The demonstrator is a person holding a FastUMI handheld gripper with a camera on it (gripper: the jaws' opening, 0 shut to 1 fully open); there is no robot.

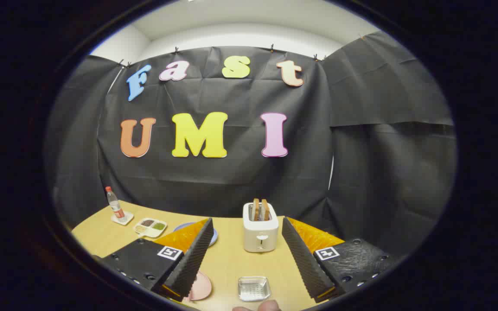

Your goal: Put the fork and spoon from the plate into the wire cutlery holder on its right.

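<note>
**Task barely begun: fingers spread wide and empty above the worktop**

The gripper (245, 255) hovers over the wooden worktop (227, 263) with its two fingers set wide apart and nothing held between them. Between the fingers and just below them lies a small shiny metal holder (253, 288), squarish with a perforated or mesh floor; this is most likely the wire cutlery holder of the task, and it looks empty, though its inside is small in the view. To its left, partly hidden under one finger, a pink plate (200, 286) rests on the worktop. No fork or spoon can be made out on the visible part of the plate; the rest of it is covered by the finger, so I cannot tell whether the cutlery lies there.

Beyond the fingers stands a white toaster (260, 233) with two slices of toast (260, 209) upright in its slots. Farther off to the left are a blue plate (213, 235), a compartment tray (150, 227) with small fillings, and a bottle (115, 204) standing on a coaster. A fingertip of the person (258, 307) shows at the near side, just before the holder.

By my reading nothing has been moved into the holder yet: both the fork and the spoon remain to be grasped and placed, so the whole task is left to do.
</note>
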